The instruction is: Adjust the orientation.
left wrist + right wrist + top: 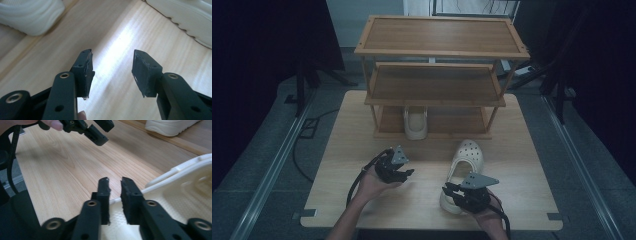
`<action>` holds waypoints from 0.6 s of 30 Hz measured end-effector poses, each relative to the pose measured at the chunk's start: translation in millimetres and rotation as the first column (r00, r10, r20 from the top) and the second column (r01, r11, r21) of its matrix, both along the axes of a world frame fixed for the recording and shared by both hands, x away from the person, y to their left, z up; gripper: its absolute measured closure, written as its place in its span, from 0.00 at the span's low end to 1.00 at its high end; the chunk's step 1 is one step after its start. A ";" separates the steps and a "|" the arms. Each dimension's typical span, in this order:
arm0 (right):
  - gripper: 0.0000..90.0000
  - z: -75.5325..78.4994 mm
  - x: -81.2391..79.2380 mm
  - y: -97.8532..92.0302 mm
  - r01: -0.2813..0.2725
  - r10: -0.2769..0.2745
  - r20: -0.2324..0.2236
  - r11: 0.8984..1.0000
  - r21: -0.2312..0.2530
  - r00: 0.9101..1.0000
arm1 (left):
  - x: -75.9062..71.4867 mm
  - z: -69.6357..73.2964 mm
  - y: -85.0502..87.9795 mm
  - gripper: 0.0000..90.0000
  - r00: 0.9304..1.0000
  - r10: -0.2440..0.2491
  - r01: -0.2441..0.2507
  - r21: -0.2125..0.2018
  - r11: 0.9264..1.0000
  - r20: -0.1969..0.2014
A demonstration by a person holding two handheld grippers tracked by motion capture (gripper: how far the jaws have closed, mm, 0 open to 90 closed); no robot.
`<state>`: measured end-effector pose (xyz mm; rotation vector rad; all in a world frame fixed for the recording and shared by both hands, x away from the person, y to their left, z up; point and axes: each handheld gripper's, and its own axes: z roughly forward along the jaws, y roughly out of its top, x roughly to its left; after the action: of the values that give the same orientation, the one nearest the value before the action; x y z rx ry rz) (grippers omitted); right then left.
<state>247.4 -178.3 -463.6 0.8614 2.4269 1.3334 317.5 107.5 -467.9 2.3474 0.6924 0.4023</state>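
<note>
A white clog [468,159] lies on the wooden table [357,150], toe toward the shelf. My right gripper [449,191] sits at its heel. In the right gripper view the jaws [115,185] stand close together, with the clog's rim [175,171] crossing the narrow gap; wood shows between the pads, so no press is visible. My left gripper [406,175] hovers over bare table left of the clog, jaws [112,67] wide and empty. A second white clog [416,125] rests on the lowest shelf board.
A three-tier wooden shelf [437,50] stands at the table's far side, its upper two boards bare. The left gripper view catches the shelf clog [30,15] at top left and the table clog [185,15] at top right. Dark floor and a rail [272,170] flank the table.
</note>
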 end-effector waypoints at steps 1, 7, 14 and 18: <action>0.91 -0.1 0.8 1.6 -0.009 0.009 -0.002 1.000 -0.003 1.000 | -2.5 -0.9 1.8 0.56 1.000 -0.001 0.001 -0.006 1.000 -0.010; 1.00 0.1 5.7 14.3 -0.057 0.057 -0.010 0.997 -0.048 0.998 | -13.3 -6.7 11.5 0.55 0.999 0.018 -0.019 -0.027 0.999 -0.034; 1.00 -5.5 10.0 27.3 -0.079 0.076 -0.028 0.983 -0.168 0.997 | -16.6 -9.0 22.9 0.54 0.998 0.051 -0.054 -0.058 0.997 -0.043; 1.00 -6.6 9.2 26.5 -0.080 0.076 -0.028 0.982 -0.169 0.997 | -17.2 -10.9 28.0 0.54 0.996 0.067 -0.071 -0.078 0.994 -0.057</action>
<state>256.6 -151.9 -470.2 0.7477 2.5702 1.1268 300.2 135.4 -478.8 2.2707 0.8031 0.3355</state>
